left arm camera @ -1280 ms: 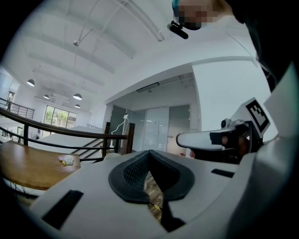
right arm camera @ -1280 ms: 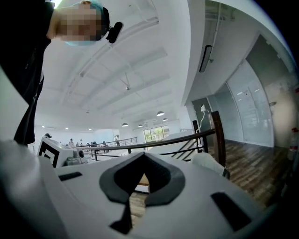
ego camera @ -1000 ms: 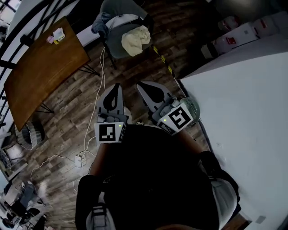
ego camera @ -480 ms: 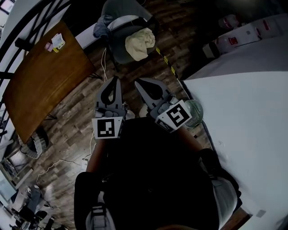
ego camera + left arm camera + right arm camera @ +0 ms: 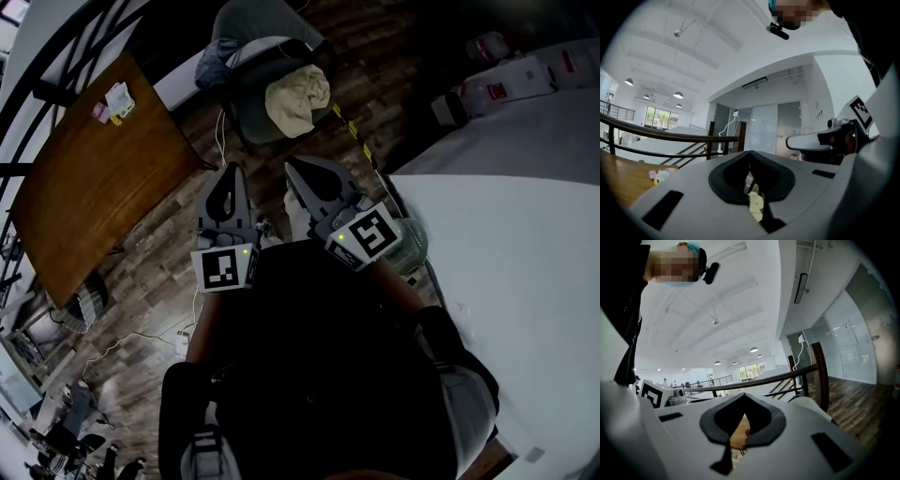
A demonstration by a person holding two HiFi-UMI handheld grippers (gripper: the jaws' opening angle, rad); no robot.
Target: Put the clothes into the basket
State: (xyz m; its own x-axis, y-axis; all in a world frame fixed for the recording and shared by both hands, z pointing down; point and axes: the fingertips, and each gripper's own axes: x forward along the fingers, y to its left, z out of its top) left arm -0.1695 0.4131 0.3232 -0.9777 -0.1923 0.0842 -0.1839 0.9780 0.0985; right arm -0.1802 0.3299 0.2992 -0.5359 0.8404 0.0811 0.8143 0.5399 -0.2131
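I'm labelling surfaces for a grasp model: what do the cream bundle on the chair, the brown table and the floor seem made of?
Cream bundle: soft cloth, matte; it slumps in rounded folds.
Brown table: wood or veneer, satin; streaky grain shows.
Floor: wood-look planks, possibly laminate; board seams and mixed tones.

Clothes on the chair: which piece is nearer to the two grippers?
The cream cloth, in the chair's middle; the grey-blue garment bunches at its far left edge.
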